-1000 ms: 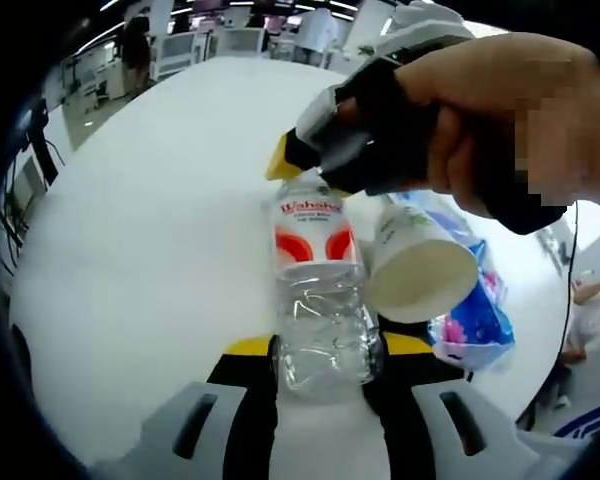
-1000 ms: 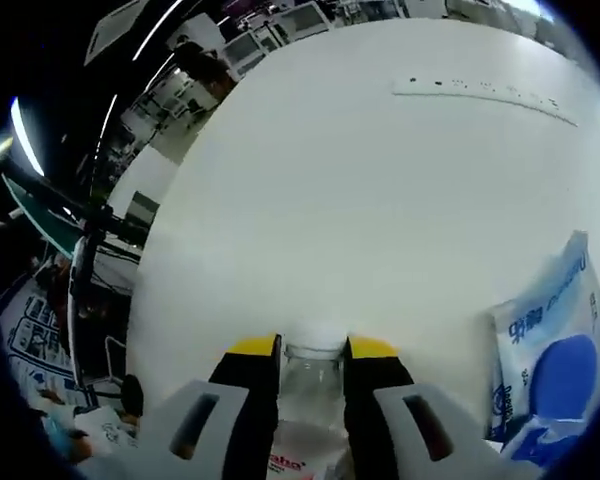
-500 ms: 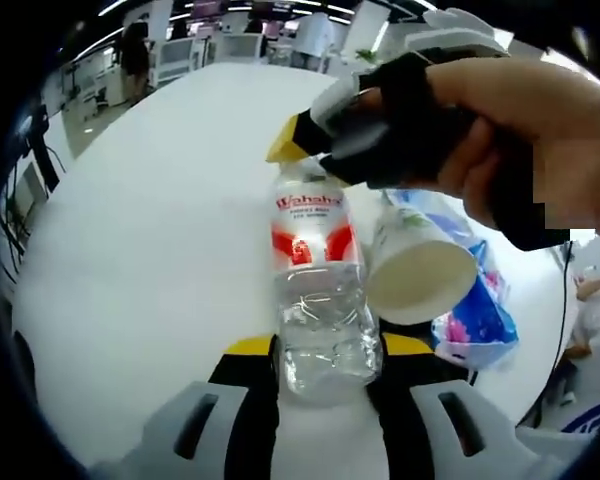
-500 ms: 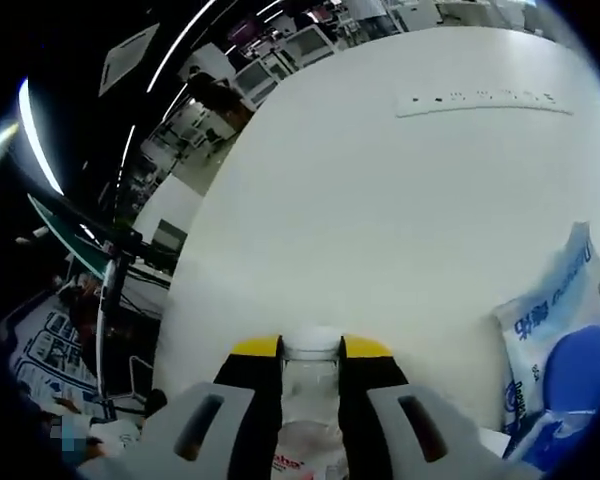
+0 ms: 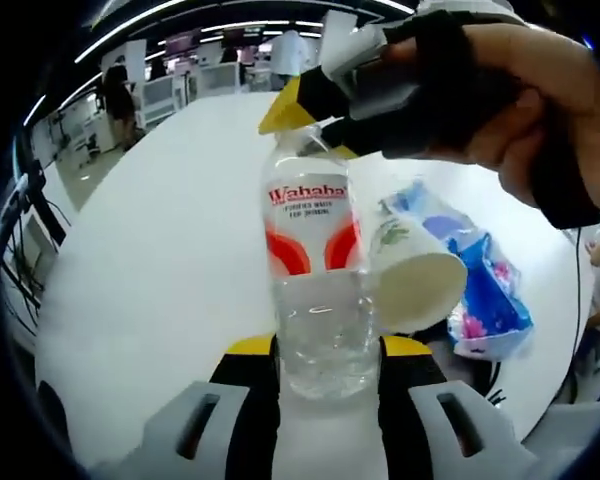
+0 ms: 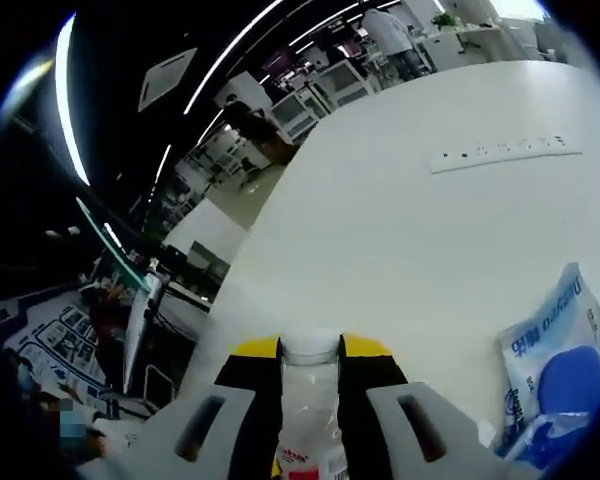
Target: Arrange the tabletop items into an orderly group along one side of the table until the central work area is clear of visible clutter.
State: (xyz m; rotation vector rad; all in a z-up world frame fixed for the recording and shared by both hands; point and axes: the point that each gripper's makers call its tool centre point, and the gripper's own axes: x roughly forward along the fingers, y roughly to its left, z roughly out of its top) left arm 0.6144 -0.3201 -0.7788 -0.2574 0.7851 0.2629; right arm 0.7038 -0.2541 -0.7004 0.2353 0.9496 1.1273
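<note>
Left gripper view: left gripper (image 5: 328,350) fingers clamp base of clear water bottle (image 5: 315,270) above white worktop (image 5: 170,260). Right gripper (image 5: 325,100), in person's hand (image 5: 520,100), grips bottle neck. Paper cup (image 5: 412,275) touches bottle's side; blue-white packet (image 5: 485,295) just behind. Right gripper view: fingers (image 6: 255,365) closed on bottle cap (image 6: 310,348); power strip (image 6: 505,155) far across worktop.

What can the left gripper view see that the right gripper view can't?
The left gripper view has the paper cup tipped beside the bottle, the bottle's red label, and the person's hand holding the right tongs at the bottle's top. The right gripper view has the power strip lying far across the white table. Both show the water bottle gripped between tongs, low by the left tongs, and the blue packet.
</note>
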